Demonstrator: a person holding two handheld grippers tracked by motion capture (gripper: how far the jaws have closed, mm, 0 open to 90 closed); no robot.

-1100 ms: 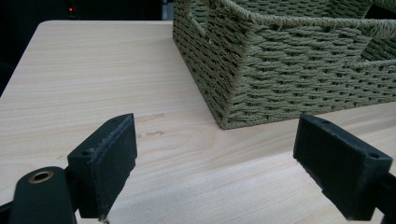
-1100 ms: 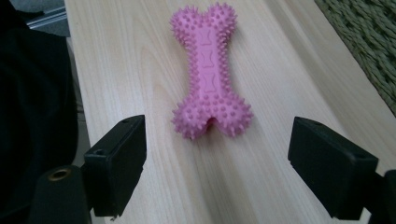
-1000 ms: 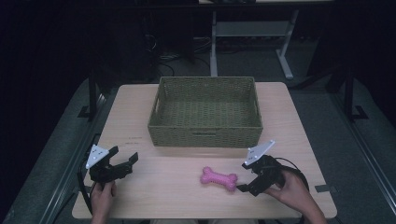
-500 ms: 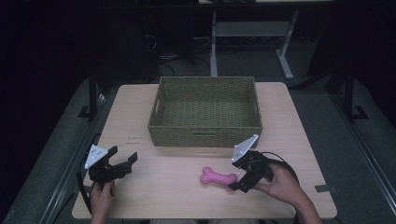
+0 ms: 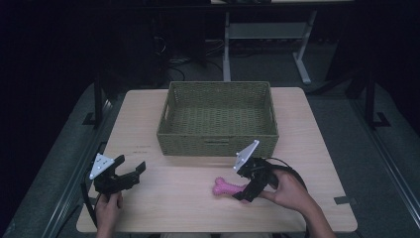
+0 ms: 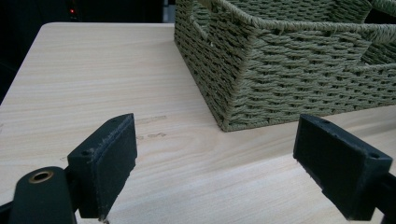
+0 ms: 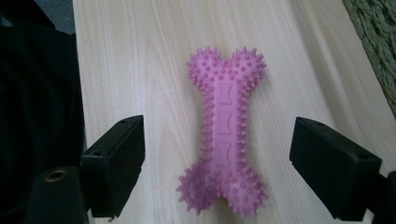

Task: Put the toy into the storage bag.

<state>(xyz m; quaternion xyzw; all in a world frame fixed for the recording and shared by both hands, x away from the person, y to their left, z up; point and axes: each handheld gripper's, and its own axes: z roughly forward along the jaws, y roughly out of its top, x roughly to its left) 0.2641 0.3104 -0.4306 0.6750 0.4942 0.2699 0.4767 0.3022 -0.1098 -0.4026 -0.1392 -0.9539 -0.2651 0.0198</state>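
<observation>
A pink spiky bone toy (image 5: 225, 188) (image 7: 225, 128) lies flat on the wooden table in front of the basket. My right gripper (image 5: 243, 191) (image 7: 233, 175) is open at the bone's right end, one jaw on each side of it, not touching it. A green woven basket (image 5: 216, 141) (image 6: 299, 88) stands at the table's middle, and it looks empty from above. My left gripper (image 5: 132, 173) (image 6: 224, 182) is open near the front left of the table, pointing at the basket's near left corner, with nothing between its jaws.
The table edge (image 7: 77, 70) runs just beyond the bone in the right gripper view. Bare tabletop (image 5: 173, 198) lies between the two grippers. Desk legs and cables (image 5: 228, 44) stand on the dark floor behind the table.
My right gripper has moved left toward the bone and now straddles its right end. The left gripper and the bone have stayed where they were.
</observation>
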